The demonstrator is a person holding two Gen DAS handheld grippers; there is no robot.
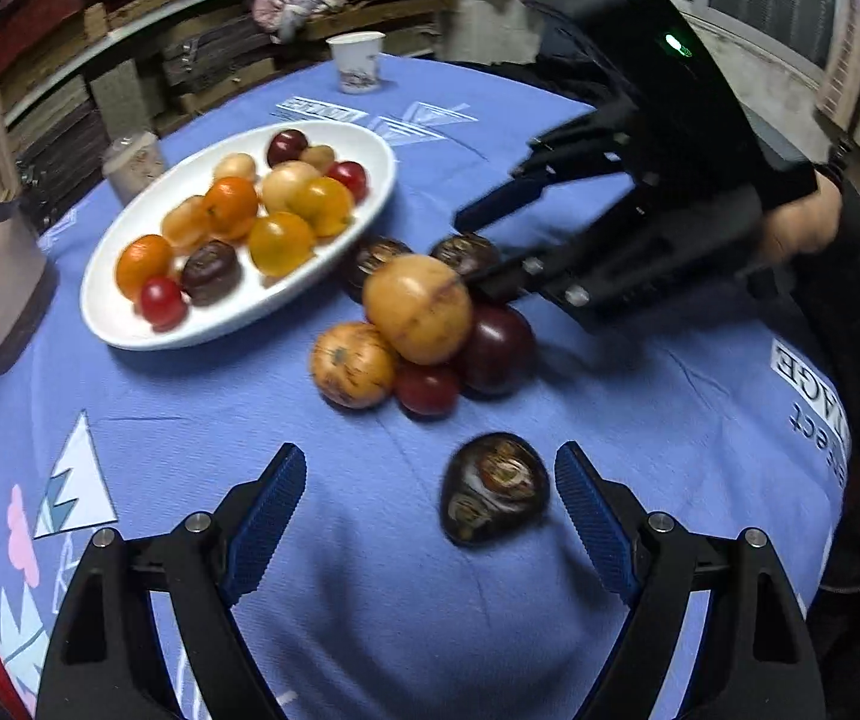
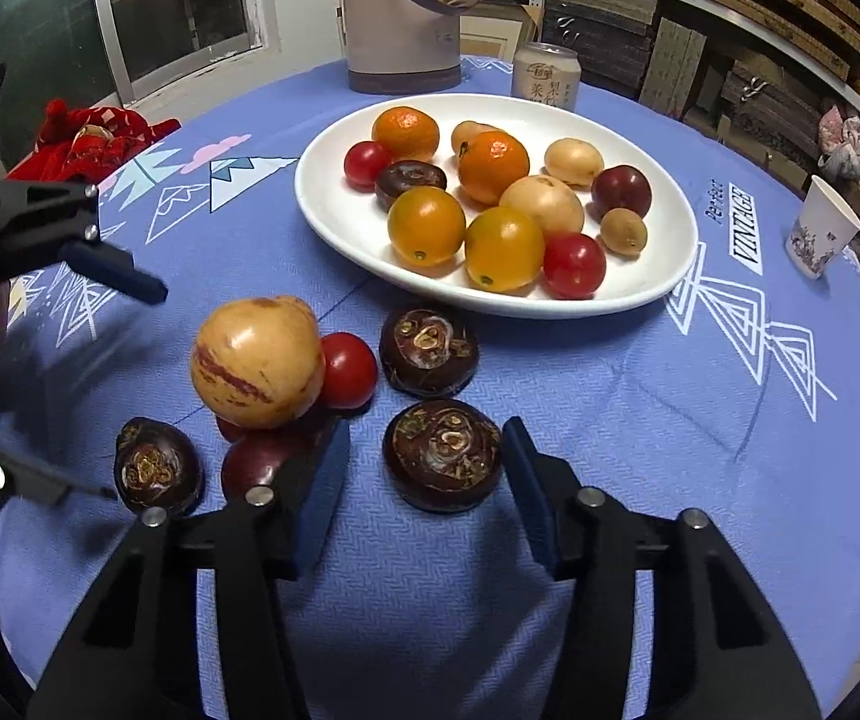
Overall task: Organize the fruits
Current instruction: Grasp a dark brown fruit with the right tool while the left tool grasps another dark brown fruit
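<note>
White plate [image 2: 333,222] crowded; loose fruits [image 2: 258,360] beside it.

Tablecloth [image 2: 640,396]: "Perfect VINTAGE" in print near the plate's right rim in the right wrist view; "Perfect" in small slanted letters, "VINTAGE" in white capitals on a dark bar.
Tablecloth, left wrist view [image 1: 369,540]: same print at the right edge, upside down, only "...AGE" and "...ect" legible; a second, blurred print near the cup, unreadable.
Can [image 2: 545,79]: Chinese characters, too small to read surely.
</note>
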